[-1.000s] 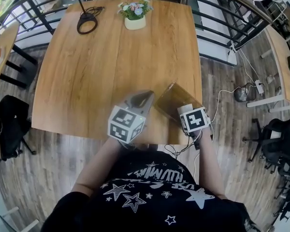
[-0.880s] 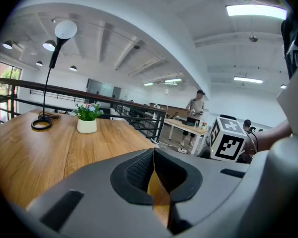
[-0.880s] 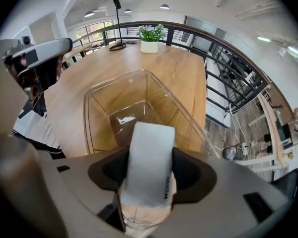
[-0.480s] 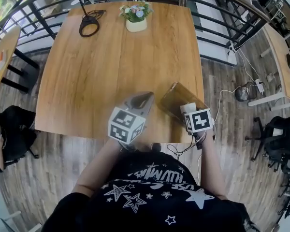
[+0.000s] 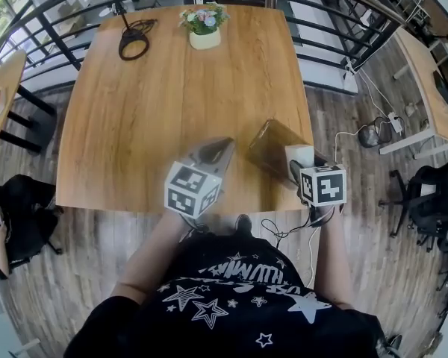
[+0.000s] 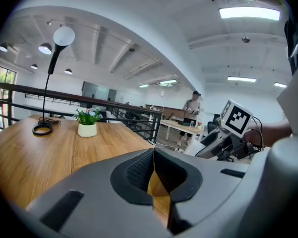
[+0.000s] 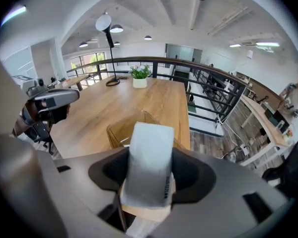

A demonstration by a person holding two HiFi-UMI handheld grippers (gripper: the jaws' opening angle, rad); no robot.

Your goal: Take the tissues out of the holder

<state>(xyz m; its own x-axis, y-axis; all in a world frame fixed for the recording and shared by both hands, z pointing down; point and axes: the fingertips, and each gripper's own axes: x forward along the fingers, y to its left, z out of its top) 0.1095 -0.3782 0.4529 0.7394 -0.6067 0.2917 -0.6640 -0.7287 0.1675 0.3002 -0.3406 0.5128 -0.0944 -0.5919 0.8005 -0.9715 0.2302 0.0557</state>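
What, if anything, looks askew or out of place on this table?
The amber holder lies tipped over near the near edge of the table rather than upright, its mouth toward the right gripper, whose jaws clamp the white tissue pack. Nothing else stands out.

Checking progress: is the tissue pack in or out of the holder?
Out, or nearly: the right gripper clamps the tissue pack at the holder mouth; full clearance unclear.
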